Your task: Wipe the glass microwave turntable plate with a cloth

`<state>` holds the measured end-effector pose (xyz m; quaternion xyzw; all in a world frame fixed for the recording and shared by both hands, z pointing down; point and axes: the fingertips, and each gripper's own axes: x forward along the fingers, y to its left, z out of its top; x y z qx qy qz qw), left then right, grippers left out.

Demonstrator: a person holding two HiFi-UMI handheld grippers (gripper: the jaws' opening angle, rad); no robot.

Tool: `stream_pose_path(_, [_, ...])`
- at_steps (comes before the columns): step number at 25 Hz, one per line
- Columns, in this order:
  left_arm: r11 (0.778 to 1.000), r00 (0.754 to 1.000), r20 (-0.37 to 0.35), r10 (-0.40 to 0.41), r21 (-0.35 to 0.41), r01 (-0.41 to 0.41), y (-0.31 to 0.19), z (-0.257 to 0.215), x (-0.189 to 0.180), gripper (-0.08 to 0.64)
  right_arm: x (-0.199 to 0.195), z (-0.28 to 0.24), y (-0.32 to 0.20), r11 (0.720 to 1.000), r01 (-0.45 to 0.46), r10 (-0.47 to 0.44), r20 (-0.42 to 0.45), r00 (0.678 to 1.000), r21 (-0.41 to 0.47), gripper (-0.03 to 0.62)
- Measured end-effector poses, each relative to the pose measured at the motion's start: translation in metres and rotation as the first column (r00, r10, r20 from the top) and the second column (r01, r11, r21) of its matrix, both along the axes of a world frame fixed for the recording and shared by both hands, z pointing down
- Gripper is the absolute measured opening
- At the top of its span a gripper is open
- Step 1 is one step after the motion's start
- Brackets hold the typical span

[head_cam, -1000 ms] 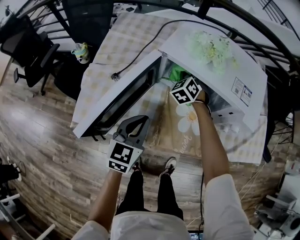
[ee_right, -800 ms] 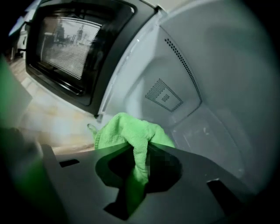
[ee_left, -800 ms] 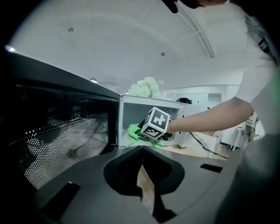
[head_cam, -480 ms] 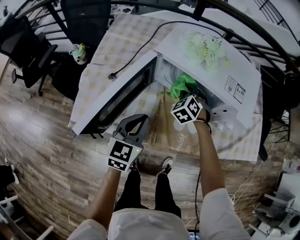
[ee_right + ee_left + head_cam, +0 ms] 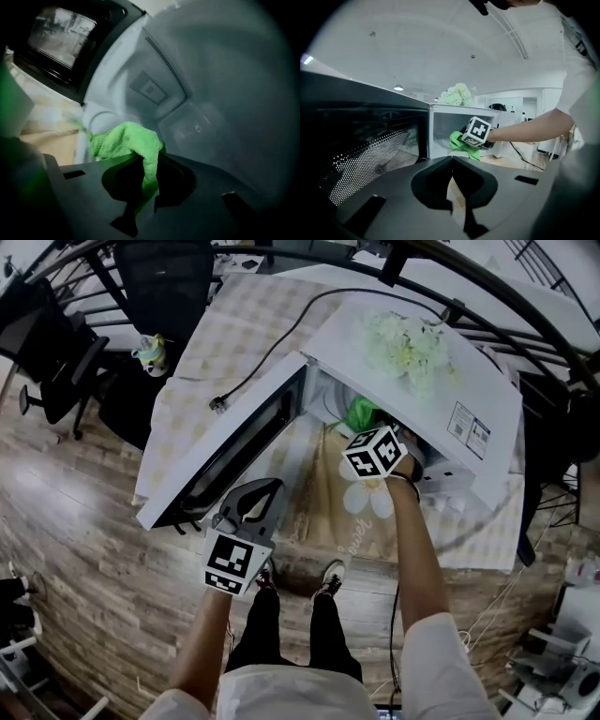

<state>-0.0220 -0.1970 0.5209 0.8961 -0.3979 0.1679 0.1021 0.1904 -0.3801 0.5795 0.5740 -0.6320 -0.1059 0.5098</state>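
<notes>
Soft, even light fills the fisheye-bent head view. The right gripper view is dim and smeared at 9 o'clock, with only the cloth (image 5: 127, 140) sharp. In the left gripper view, a ceiling lamp (image 5: 398, 87) glows at 10 o'clock.

Left claw (image 5: 452, 160), lower left of the head view, had its jaws together with nothing between them. Right arm (image 5: 412, 531) extended toward frame centre; right claw (image 5: 145, 185) was clamped on a green cloth (image 5: 124, 140).
</notes>
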Motion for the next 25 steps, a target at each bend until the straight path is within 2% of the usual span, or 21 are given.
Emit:
stream_pose_path(2, [1.0, 1.0, 0.005, 0.005, -0.002, -0.005, -0.001, 0.004, 0.001, 0.014, 0.021, 0.007, -0.02, 0.996, -0.093, 0.092, -0.016, 0.996, -0.009, 0.067])
stream_pose_path(5, [1.0, 1.0, 0.009, 0.008, -0.02, -0.008, -0.002, 0.014, 0.001, 0.014, 0.061, 0.012, -0.041, 0.97, -0.245, 0.245, -0.016, 0.969, -0.003, 0.069])
stream_pose_path(8, [0.999, 1.0, 0.021, 0.019, -0.031, -0.019, -0.002, 0.024, 0.002, 0.014, 0.077, 0.012, -0.059, 0.961, -0.275, 0.275, -0.032, 0.961, 0.011, 0.072])
stream_pose_path(11, [0.999, 0.999, 0.034, 0.036, -0.039, -0.035, -0.001, 0.031, 0.003, 0.014, 0.066, 0.014, -0.076, 0.982, -0.189, 0.191, -0.075, 0.979, 0.021, 0.071])
stream_pose_path(14, [0.998, 0.998, 0.046, 0.046, -0.04, -0.045, -0.002, 0.034, 0.003, 0.014, 0.033, 0.018, -0.086, 0.999, -0.039, 0.041, -0.113, 0.993, 0.022, 0.069])
stream_pose_path(16, [0.998, 0.997, 0.053, 0.049, -0.038, -0.047, -0.002, 0.035, 0.002, 0.014, 0.001, 0.021, -0.087, 0.997, 0.081, -0.078, -0.122, 0.989, 0.016, 0.069])
stream_pose_path(19, [0.998, 0.997, 0.061, 0.05, -0.031, -0.048, -0.003, 0.032, 0.002, 0.014, -0.045, 0.02, -0.077, 0.975, 0.221, -0.219, -0.104, 0.97, 0.002, 0.069])
stream_pose_path(22, [0.998, 0.997, 0.06, 0.051, -0.024, -0.049, -0.001, 0.029, 0.003, 0.014, -0.063, 0.017, -0.062, 0.961, 0.275, -0.274, -0.091, 0.957, -0.002, 0.069])
stream_pose_path(25, [0.998, 0.997, 0.058, 0.057, -0.019, -0.056, 0.003, 0.025, 0.004, 0.014, -0.046, 0.019, -0.05, 0.973, 0.231, -0.23, -0.098, 0.968, -0.005, 0.069])
